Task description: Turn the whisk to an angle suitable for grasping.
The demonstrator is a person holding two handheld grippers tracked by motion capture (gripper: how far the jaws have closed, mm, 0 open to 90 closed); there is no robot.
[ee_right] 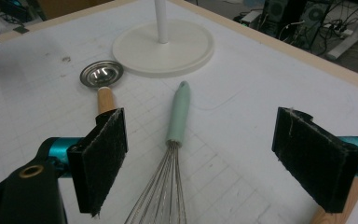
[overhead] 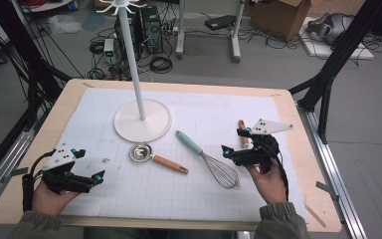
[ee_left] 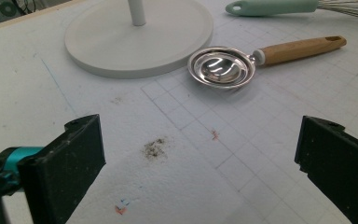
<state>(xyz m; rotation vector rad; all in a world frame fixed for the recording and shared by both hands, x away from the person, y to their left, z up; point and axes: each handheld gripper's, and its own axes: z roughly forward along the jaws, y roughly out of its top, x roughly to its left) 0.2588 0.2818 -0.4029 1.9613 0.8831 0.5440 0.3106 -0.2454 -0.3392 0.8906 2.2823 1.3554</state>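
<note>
One whisk (overhead: 211,162), one strainer (overhead: 155,157), one stand (overhead: 142,119); left claw (overhead: 88,177) and right claw (overhead: 233,142) both released

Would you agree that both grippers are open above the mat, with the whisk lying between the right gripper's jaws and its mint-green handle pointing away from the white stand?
Not quite: the whisk has its mint-green handle pointing toward the white stand, as the right gripper view shows. The rest holds: the left gripper and right gripper are both open above the mat, and the whisk's wires lie between the right gripper's jaws.

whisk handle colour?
Mint green, on the whisk with silver wires; clearest in the right gripper view.
</note>
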